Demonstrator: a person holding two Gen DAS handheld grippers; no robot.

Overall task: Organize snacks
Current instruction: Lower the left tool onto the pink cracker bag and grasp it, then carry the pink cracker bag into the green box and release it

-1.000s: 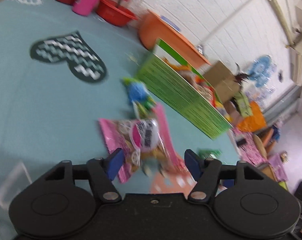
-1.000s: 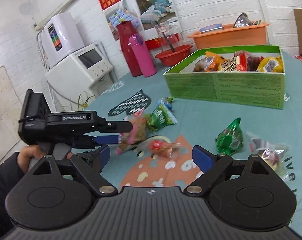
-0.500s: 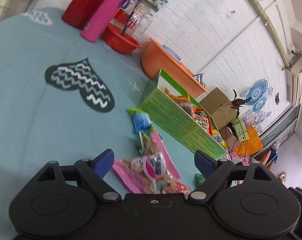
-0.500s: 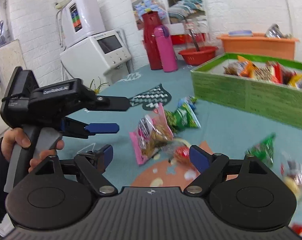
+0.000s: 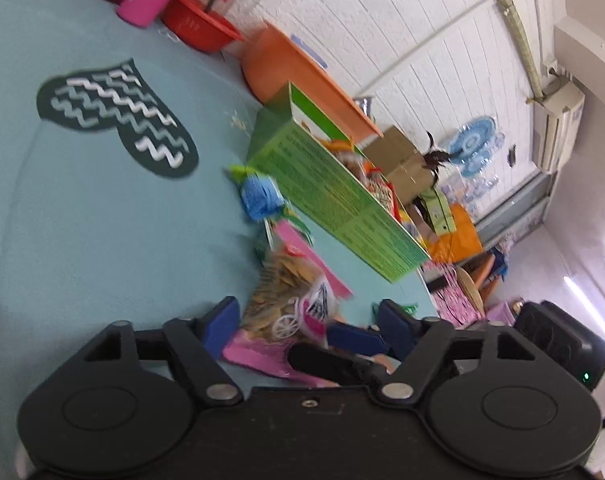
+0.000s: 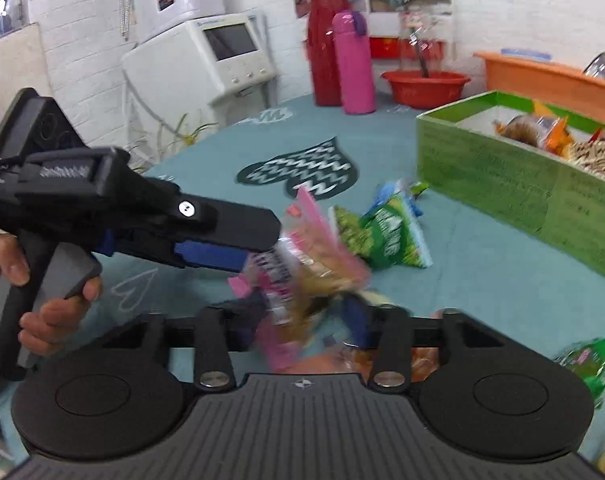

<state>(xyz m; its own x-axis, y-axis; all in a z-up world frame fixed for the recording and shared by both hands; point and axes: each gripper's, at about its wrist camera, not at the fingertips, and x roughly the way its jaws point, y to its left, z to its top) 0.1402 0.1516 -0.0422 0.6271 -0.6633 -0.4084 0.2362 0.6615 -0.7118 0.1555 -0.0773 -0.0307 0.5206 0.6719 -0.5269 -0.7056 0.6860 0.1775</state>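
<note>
Over the teal tablecloth (image 6: 482,280), we see our right gripper (image 6: 302,312) narrowed around the pink snack bag (image 6: 302,276), pads pressing its sides. Our left gripper (image 5: 306,320) stands open wide, the bag (image 5: 290,308) between its fingers, whether touching we cannot tell. Half a second ago both stood wide and the bag lay flat. Beyond sits the green box (image 6: 514,184)
</note>
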